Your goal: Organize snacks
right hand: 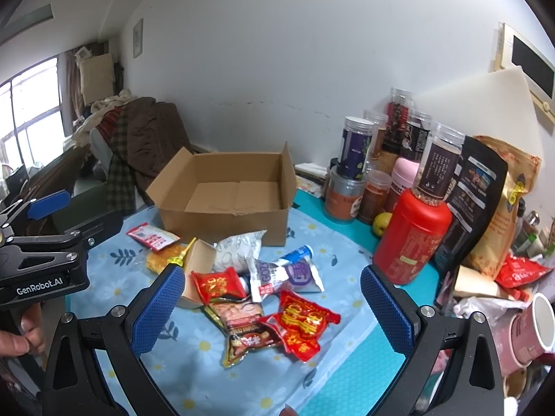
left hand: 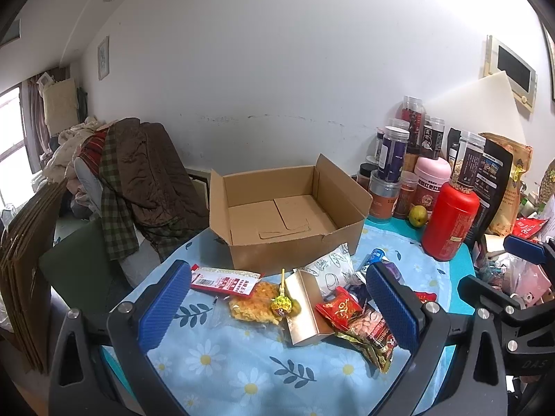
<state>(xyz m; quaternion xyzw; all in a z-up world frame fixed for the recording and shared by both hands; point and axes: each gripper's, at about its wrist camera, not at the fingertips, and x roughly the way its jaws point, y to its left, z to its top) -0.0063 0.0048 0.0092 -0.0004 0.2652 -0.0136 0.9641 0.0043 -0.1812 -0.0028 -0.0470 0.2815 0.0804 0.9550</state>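
- Left wrist view: your left tongs [left hand: 277, 308] stand wide and empty, hovering over the snack pile [left hand: 312, 298] on the near half of the table [left hand: 222, 367]; the right tongs [right hand: 272, 306] are likewise wide and empty above the same pile.
- The cardboard box [left hand: 288, 253] sits open and empty toward the far edge of the table, just behind the pile. I judge nothing has been sorted yet.
- Risk: the packets overlap. The red packet [right hand: 303, 324] lies partly on the brown peanut packet [right hand: 242, 326]; closing on one may drag or flip its neighbour.
- Risk: the lollipop [left hand: 282, 303] rests against the gold carton [left hand: 305, 306]; a pinch on the stick could roll it off toward the table's near edge.
- Risk: the red canister [right hand: 409, 239] and the stacked jars [right hand: 357, 152] crowd the table's right edge, and a wide swing of the right tongs could topple them.
- Risk: the box's near wall is torn and low; a snagged packet may push the box back.
- Orientation: the lollipop's long axis runs near to far, head toward you and stick toward the box. The gold carton's long axis runs roughly the same way, slightly skewed.
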